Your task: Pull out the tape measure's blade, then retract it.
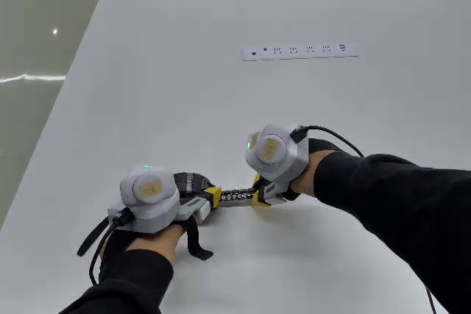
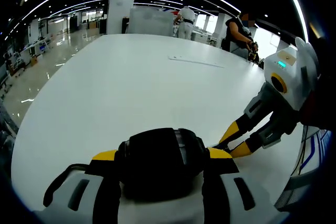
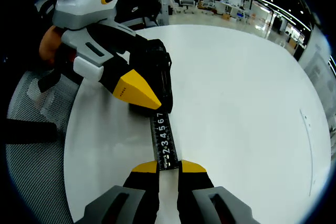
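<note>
A black tape measure case [image 1: 193, 184] rests on the white table, clamped between the yellow-tipped fingers of my left gripper [image 1: 208, 200]; in the left gripper view the case [image 2: 160, 158] fills the space between the jaws. A short length of blade [image 1: 237, 195] runs from the case toward the right. My right gripper [image 1: 259, 198] is shut on the blade's end; in the right gripper view the numbered blade [image 3: 161, 142] leads from my right gripper [image 3: 169, 167] up to the case [image 3: 156, 77]. A black wrist strap [image 1: 193, 239] trails from the case.
A white power strip [image 1: 300, 51] lies flat at the far middle of the white table [image 1: 221, 93]. The table's left edge borders a glossy floor [image 1: 37, 49]. People stand far off in the left gripper view.
</note>
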A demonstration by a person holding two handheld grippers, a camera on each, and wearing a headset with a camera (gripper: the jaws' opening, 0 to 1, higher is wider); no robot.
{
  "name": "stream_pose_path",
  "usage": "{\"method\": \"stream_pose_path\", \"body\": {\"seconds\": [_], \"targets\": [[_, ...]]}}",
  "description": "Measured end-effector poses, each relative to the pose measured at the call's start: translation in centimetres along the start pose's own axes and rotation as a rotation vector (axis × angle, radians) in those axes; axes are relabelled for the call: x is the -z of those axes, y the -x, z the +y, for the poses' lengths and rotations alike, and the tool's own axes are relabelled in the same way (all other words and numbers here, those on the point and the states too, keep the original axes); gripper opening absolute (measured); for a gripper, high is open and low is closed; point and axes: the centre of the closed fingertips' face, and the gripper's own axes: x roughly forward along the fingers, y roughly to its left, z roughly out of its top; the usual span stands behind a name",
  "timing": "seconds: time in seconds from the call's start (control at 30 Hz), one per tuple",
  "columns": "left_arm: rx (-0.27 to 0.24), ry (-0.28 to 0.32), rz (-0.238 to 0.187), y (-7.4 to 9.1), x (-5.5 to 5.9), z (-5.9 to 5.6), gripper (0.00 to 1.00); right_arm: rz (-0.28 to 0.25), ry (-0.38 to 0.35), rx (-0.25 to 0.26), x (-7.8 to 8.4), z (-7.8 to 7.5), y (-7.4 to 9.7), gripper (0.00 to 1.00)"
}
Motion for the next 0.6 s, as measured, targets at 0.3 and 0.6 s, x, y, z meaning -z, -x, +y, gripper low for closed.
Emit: {"method": "stream_pose_path", "body": {"seconds": [0.3, 0.6], "targets": [[0.006, 0.005, 0.002, -0.01, -0.06, 0.02, 0.57, -0.005, 0.018, 0.005, -0.20, 0.13, -0.09, 0.08], [0.013, 0.011, 0.003, 0.03, 0.01, 0.03, 0.57, -0.033, -0.013, -0.002, -0.29, 0.12, -0.08, 0.08]]}}
